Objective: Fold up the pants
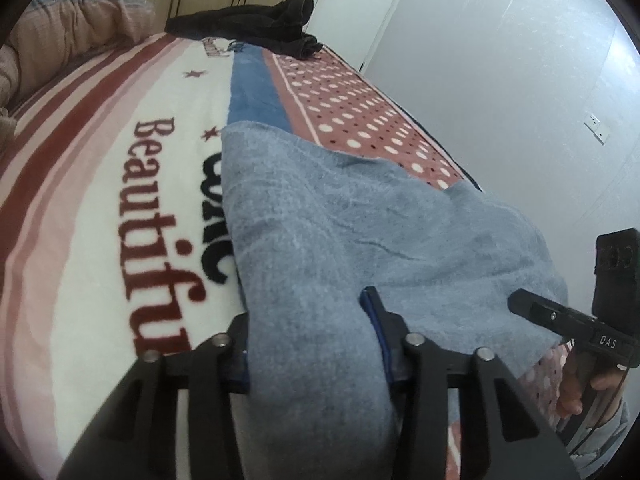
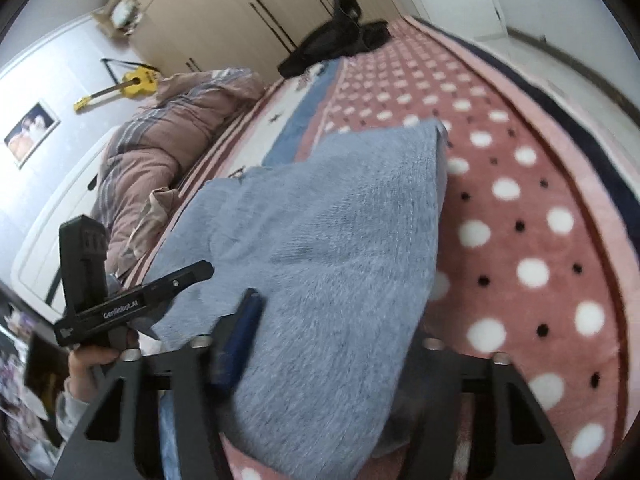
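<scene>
Left wrist view: my left gripper (image 1: 308, 344) is clamped on a thick bunch of the blue fleece pants (image 1: 332, 232); my right gripper (image 2: 324, 344) pinches the same end. Held end is raised off the blanket (image 1: 100, 200), far end resting on it. Judgement: fold in progress, not laid flat. Beyond the pants: dark clothes (image 1: 260, 28), wardrobe (image 2: 224, 12).

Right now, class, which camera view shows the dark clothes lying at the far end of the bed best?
The left wrist view: the dark clothes lie stretched out sideways there, sharp against the wardrobe and door. The right wrist view shows the same dark clothes smaller, blurred and bunched up.
</scene>
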